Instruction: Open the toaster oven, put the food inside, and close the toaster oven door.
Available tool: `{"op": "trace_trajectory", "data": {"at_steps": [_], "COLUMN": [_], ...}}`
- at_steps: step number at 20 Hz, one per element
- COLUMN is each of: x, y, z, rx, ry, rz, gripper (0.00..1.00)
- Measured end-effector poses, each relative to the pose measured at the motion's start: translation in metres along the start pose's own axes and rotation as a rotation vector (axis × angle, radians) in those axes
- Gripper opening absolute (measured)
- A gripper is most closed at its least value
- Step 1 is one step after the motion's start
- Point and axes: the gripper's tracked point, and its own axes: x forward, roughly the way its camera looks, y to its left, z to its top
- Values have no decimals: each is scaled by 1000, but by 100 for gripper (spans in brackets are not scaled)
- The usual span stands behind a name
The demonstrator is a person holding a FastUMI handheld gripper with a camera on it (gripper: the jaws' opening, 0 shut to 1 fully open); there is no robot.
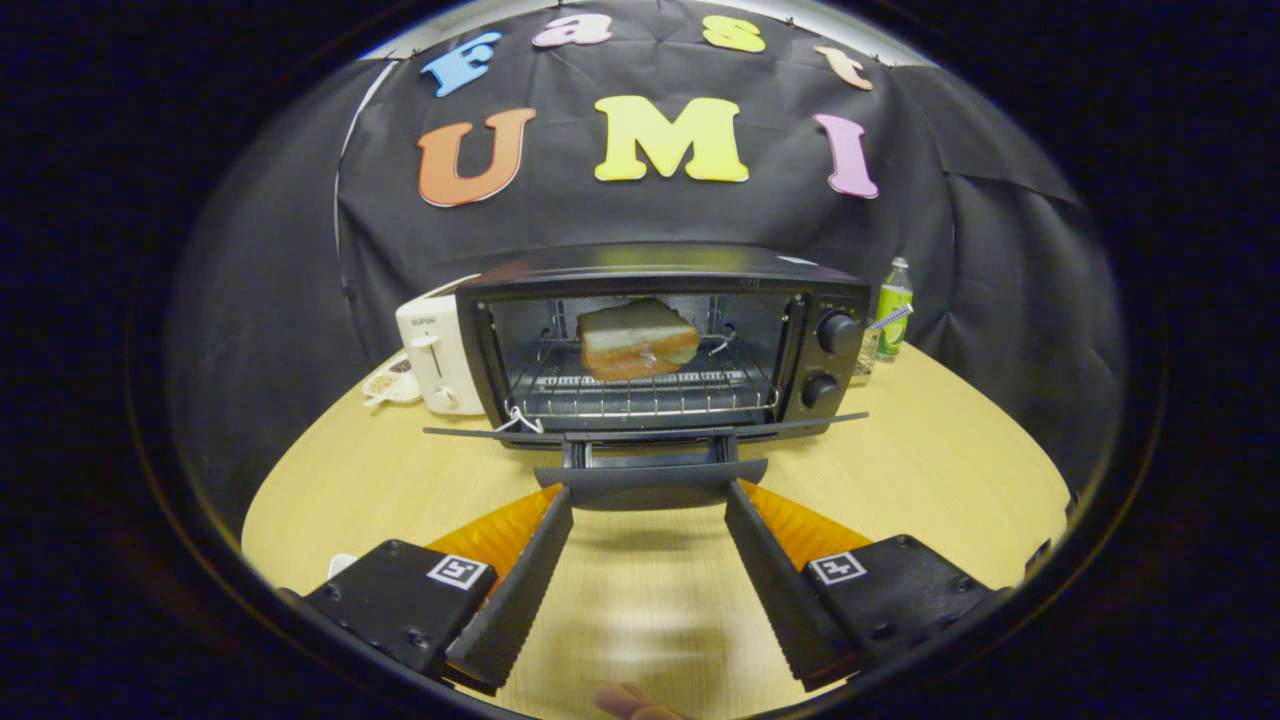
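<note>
The gripper [648, 505], jaws wide and holding nothing, sits at six o'clock just below the dropped door handle [650, 483] of the toaster oven [665, 340], whose mouth faces it, sandwich [636, 340] lying crosswise on the rack [640, 392].

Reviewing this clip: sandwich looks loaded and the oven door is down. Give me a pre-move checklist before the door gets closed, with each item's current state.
1. Food inside: the sandwich sits on the wire rack within the toaster oven. Ok.
2. Nothing sticks out over the door: sandwich lies well back on the rack. Ok.
3. Door state: the door is folded fully down, not yet closed. Not ok for task end.
4. Gripper empty and open: fingers spread, nothing between them. Ok.
5. Fingers placed for the lift: tips flank the door handle; whether they touch it, cannot tell.
6. Neighbours clear of the door: white toaster and bottle stand beside the oven. Ok.
</note>
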Motion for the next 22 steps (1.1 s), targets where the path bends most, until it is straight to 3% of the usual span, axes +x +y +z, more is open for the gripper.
{"op": "trace_trajectory", "data": {"at_steps": [8, 12, 18, 22], "x": [18, 19, -12, -62], "y": [5, 9, 10, 11], "z": [53, 52, 49, 72], "rx": [18, 37, 50, -15], "ry": [-113, -107, -93, -182], "rz": [-14, 7, 26, 38], "gripper": [100, 100, 100, 100]}}
